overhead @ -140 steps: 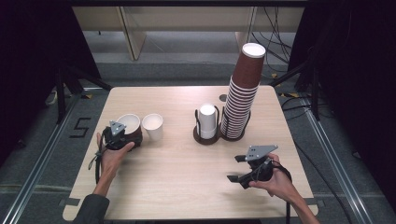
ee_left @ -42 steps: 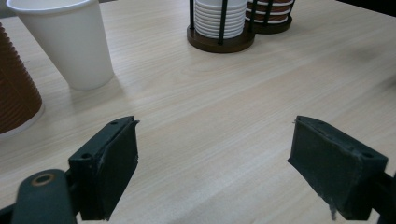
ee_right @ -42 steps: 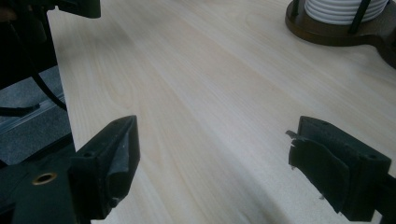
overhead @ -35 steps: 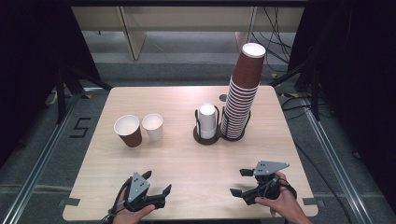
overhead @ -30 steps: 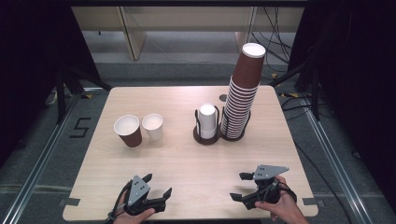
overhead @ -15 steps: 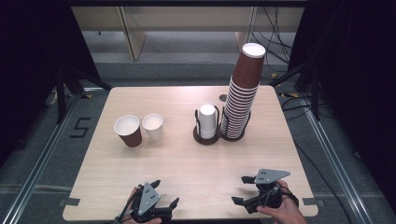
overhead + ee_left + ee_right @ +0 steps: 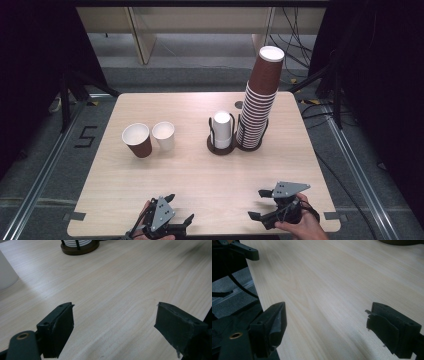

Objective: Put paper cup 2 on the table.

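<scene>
My left gripper rests low at the table's front edge, left of centre, jaws open and pointing right. In the left gripper view the left gripper has bare wood between its pads. My right gripper sits at the front right, jaws open and pointing left. Its own view shows the right gripper holding nothing. A brown cup and a white cup stand upright side by side at mid-left, far from both grippers.
A dark round holder with white cups stands mid-table, beside a tall leaning stack of brown cups. The wooden table has free room between the cups and the grippers. Its near edge lies just below both hands.
The left gripper, beside the brown cup in the oldest frame, has left it standing and drawn back to the front edge. The right gripper has also slid slightly nearer that edge.
</scene>
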The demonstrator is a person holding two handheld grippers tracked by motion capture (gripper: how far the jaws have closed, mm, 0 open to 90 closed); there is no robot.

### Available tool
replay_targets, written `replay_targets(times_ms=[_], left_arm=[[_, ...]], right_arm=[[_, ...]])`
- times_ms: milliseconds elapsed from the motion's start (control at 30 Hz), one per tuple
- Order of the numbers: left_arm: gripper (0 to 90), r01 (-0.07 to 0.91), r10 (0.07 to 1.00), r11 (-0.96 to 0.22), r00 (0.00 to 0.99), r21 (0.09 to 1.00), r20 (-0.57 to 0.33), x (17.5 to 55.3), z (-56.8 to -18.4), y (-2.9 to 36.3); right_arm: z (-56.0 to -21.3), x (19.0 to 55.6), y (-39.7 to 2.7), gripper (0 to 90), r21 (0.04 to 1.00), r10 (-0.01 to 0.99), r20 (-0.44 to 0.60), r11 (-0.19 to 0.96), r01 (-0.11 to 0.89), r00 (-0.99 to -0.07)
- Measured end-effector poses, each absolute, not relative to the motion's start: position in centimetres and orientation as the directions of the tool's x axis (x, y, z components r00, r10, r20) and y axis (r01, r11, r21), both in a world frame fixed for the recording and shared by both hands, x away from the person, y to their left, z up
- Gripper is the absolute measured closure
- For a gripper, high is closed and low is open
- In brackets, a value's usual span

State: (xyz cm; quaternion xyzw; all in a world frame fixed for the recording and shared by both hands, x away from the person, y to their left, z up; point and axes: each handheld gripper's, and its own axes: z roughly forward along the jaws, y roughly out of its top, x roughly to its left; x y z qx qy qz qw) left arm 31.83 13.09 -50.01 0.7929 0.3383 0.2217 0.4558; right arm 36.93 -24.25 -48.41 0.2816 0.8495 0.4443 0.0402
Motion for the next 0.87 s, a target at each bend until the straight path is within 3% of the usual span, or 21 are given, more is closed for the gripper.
replay_targets(times_ms=[33,567,867], left_arm=[[14.6,0.329,0.733,-0.392,0.676,0.859,0.076,31.94,-49.93,13.33],[14.6,0.332,0.735,-0.362,0.677,0.871,0.048,31.83,-49.96,13.11],[14.6,0.338,0.738,-0.346,0.674,0.875,0.032,31.85,-50.06,12.98]], right_arm=[[-48.44,36.92,-24.22,15.7,0.779,0.516,0.179,0.446,0.441,-0.837],[-48.54,37.01,-24.16,15.7,0.768,0.492,0.217,0.447,0.459,-0.843],[-48.64,37.03,-24.26,15.8,0.769,0.532,0.17,0.454,0.449,-0.829]])
